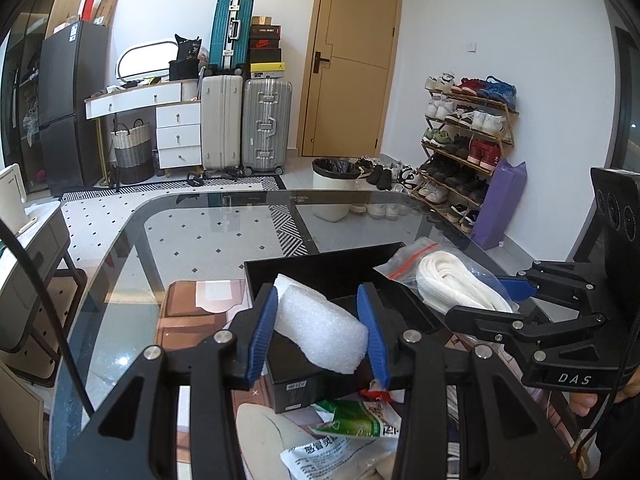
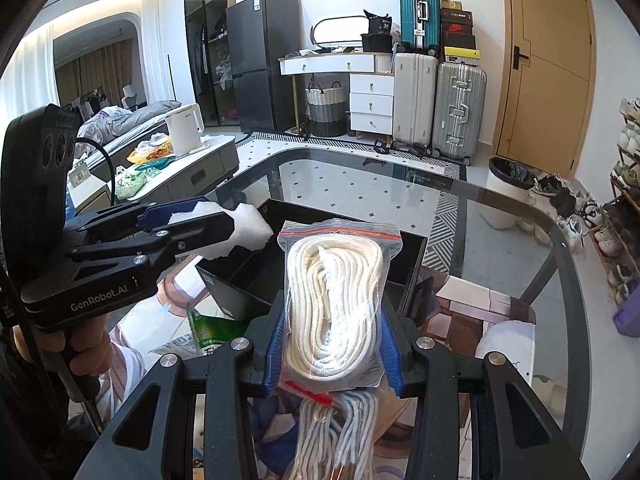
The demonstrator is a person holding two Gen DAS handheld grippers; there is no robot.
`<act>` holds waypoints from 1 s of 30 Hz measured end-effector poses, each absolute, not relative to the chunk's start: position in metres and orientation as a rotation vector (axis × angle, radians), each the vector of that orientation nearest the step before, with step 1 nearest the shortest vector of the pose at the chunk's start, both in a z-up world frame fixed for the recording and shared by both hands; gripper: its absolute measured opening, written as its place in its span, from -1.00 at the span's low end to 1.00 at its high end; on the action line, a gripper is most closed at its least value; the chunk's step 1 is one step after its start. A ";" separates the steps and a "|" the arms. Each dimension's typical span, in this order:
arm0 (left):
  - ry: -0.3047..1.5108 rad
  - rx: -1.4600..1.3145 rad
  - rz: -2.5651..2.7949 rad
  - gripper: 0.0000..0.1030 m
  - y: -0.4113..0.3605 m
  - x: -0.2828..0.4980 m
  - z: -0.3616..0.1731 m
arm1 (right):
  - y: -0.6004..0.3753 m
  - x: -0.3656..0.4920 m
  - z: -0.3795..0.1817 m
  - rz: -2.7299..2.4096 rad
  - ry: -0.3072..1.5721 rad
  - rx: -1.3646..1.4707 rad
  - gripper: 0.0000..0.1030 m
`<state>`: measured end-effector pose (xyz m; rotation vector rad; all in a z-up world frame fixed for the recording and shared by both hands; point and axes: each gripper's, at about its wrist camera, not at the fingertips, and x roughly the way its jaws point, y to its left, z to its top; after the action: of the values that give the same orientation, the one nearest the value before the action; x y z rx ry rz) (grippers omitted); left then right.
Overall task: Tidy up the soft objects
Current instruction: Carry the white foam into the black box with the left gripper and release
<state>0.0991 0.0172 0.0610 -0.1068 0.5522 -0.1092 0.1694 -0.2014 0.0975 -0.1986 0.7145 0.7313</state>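
My left gripper is shut on a white foam roll, held between its blue pads just over the near end of an open black box. The same roll pokes out of the left gripper at the left of the right wrist view. My right gripper is shut on a clear zip bag of coiled white rope, raised in front of the black box. That bag shows at the right of the left wrist view, over the box's right side.
The box stands on a glass table. Under the grippers lie green-and-white packets, another rope bundle and a small black carton. Suitcases, a shoe rack and a white bin stand beyond.
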 end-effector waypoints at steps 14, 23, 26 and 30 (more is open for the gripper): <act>0.589 -0.126 -0.102 -0.21 0.015 0.120 0.046 | -0.194 0.194 0.086 0.721 0.735 -0.200 -0.21; 0.594 -0.115 -0.104 -0.20 0.015 0.125 0.040 | -0.189 0.205 0.082 0.716 0.734 -0.204 -0.21; 0.601 -0.105 -0.109 -0.20 0.013 0.126 0.038 | -0.187 0.207 0.081 0.719 0.734 -0.212 -0.21; 0.608 -0.103 -0.109 -0.19 0.013 0.127 0.037 | -0.184 0.210 0.080 0.724 0.738 -0.217 -0.21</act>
<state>0.1272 0.0127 0.0369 -0.1026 0.6076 -0.1092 0.2101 -0.1842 0.0801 -0.2167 0.7377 0.7235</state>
